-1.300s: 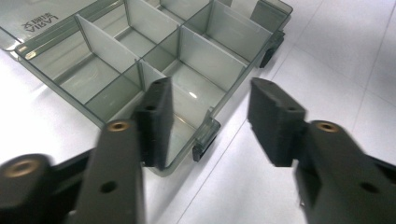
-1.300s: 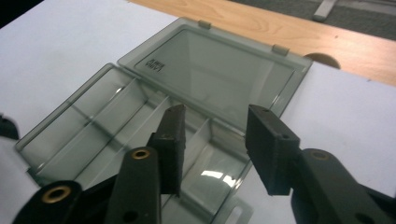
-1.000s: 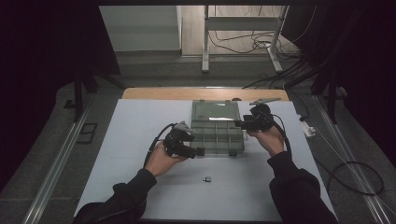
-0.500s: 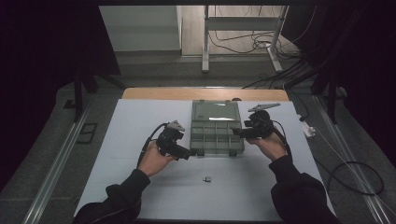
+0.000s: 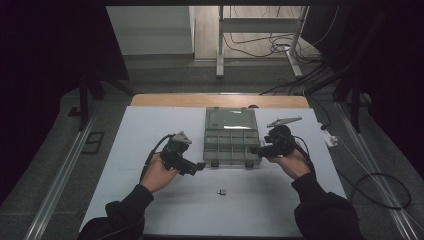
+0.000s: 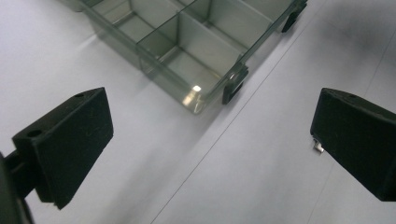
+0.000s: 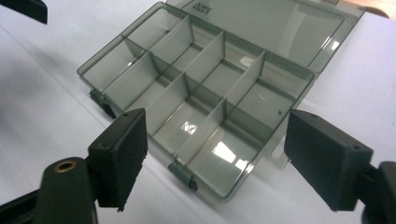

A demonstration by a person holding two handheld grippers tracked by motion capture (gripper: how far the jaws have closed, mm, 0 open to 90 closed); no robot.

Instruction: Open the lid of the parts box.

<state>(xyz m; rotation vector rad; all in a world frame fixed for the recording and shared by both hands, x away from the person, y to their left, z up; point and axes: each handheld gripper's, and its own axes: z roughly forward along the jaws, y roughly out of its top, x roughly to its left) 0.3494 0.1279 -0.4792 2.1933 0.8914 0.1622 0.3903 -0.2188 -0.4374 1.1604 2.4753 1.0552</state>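
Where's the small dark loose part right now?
In the high view, the small dark loose part lies alone on the white table, nearer the person than the open clear plastic compartment box, about midway between the two hands.

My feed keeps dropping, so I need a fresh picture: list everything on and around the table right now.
translucent grey plastic compartment box: one, lid open, empty compartments, middle of the table.
small dark metal part: one, on the sheet in front of the box.
white table sheet: one, covers the table.
wooden table edge: one, tan, far side.
black cables: several, on the floor beyond.
left gripper: one, black, fingers open, left of the box.
right gripper: one, black, fingers open, at the box's right front corner.
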